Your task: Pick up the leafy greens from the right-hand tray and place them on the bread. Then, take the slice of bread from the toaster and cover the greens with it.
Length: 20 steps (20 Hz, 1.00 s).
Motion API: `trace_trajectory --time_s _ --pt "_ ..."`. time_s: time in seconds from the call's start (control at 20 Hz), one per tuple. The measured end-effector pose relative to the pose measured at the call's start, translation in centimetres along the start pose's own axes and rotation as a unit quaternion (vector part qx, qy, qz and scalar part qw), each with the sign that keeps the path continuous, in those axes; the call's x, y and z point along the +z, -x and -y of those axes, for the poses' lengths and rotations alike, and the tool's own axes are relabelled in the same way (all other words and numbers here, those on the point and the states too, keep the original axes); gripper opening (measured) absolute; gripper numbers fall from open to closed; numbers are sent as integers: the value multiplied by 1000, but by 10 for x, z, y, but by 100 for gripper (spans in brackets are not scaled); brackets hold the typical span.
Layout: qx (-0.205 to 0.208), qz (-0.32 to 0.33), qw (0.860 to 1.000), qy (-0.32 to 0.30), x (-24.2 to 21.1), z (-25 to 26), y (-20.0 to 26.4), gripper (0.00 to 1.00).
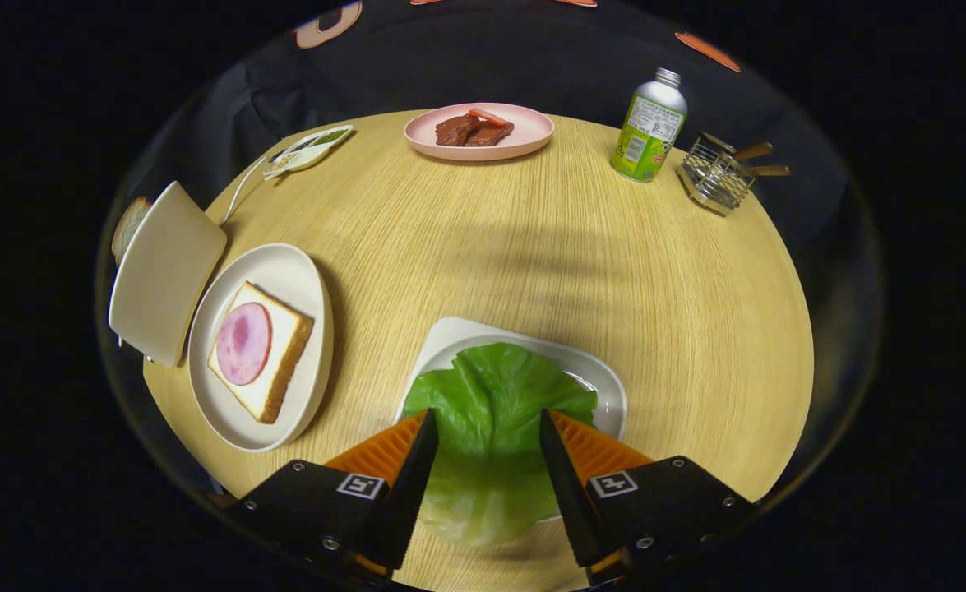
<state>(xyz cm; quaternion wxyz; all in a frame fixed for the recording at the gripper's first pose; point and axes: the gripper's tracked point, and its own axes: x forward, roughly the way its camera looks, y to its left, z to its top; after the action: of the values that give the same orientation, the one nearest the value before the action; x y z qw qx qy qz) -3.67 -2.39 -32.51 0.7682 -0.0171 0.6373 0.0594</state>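
Greens sit between the wide-open tongs, nothing gripped yet. I'd drop lower and pinch near the middle so the leaf lifts off the tray whole.

I see a round wooden table under soft light, with black cloth walling the booth behind.
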Motion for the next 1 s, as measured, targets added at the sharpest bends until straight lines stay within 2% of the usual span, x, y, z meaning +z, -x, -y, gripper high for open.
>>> trace_trajectory --time_s 0.3,0.35,0.4,0.45,0.55,0.65,1.0 --pt "-7 9 1000 -9 4 6 -3 47" --pt "-6 13 1000 -11 6 6 -3 36" --pt "-5 19 1000 -19 6 7 -4 31" --pt "-4 23 999 -26 6 7 -3 19" --pt "2 29 999 -38 7 6 -1 10" --pt "18 40 998 -41 10 0 5 4" --pt "56 90 993 -54 27 -17 40 3"
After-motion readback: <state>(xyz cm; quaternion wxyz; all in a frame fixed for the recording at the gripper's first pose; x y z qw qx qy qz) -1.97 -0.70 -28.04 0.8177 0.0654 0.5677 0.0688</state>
